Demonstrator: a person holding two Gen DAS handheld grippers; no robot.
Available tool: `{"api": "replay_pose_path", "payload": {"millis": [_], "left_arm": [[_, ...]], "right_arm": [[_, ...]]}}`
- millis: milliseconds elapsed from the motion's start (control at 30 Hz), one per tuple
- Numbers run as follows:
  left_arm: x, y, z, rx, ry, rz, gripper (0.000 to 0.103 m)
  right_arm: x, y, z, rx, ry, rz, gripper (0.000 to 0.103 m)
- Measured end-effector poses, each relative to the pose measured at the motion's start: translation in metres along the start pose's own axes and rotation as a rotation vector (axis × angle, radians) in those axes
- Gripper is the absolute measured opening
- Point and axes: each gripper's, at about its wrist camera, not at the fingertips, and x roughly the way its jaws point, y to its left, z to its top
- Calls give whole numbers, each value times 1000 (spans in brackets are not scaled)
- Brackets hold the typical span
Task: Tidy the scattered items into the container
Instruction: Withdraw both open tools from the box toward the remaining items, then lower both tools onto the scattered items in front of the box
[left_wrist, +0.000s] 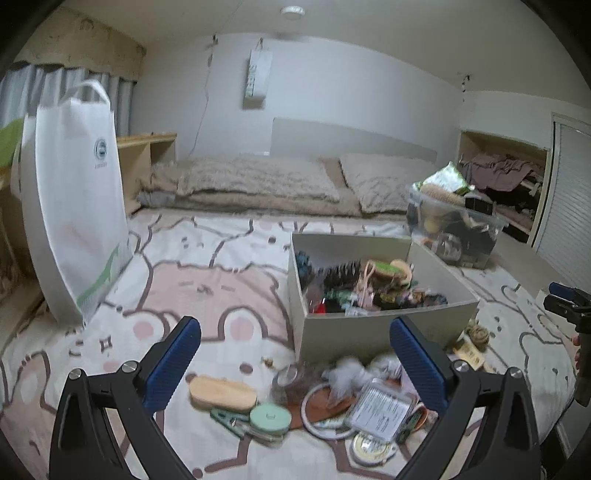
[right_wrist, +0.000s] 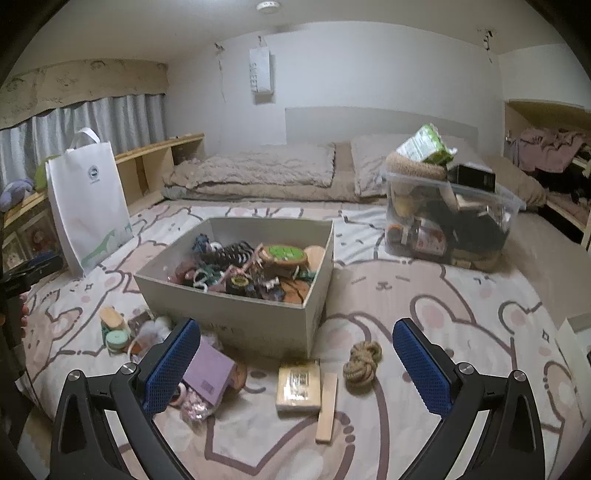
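Note:
An open beige box (left_wrist: 384, 325) (right_wrist: 236, 314) full of small items stands on the bed. In the left wrist view my left gripper (left_wrist: 295, 360) is open and empty above a wooden block (left_wrist: 221, 393), a green tape roll (left_wrist: 269, 419), a clear packet (left_wrist: 382, 408) and a white fluffy toy (left_wrist: 347, 373). In the right wrist view my right gripper (right_wrist: 295, 363) is open and empty above a yellow packet (right_wrist: 297, 386), a wooden stick (right_wrist: 328, 406), a rope knot (right_wrist: 362, 362) and a purple box (right_wrist: 208, 374). The right gripper also shows in the left wrist view (left_wrist: 565, 299).
A white tote bag (left_wrist: 74, 206) (right_wrist: 88, 199) stands at the left. A clear plastic bin (right_wrist: 447, 218) (left_wrist: 454, 229) full of things stands behind the box at the right. Pillows (right_wrist: 266, 170) lie at the back. The bed sheet (right_wrist: 443, 314) has a bear pattern.

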Motion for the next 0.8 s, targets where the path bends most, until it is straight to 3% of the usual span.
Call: {"api": "replay_pose_path", "payload": {"millis": [433,633,667,800], "left_arm": [[27,17,-63,-66,177,17,103],[42,20,-89,-129,246,-23,103],[44,20,-93,-132,254,-27,101],[53,21,-102,-120,280,-43,78]], "right_arm": [[31,24,-54,-33,167,21,103],[45,52,-77,9,245,118,103],[47,60,-81,9,259,137,103],[56,85,-95,12,305,195,103]]}}
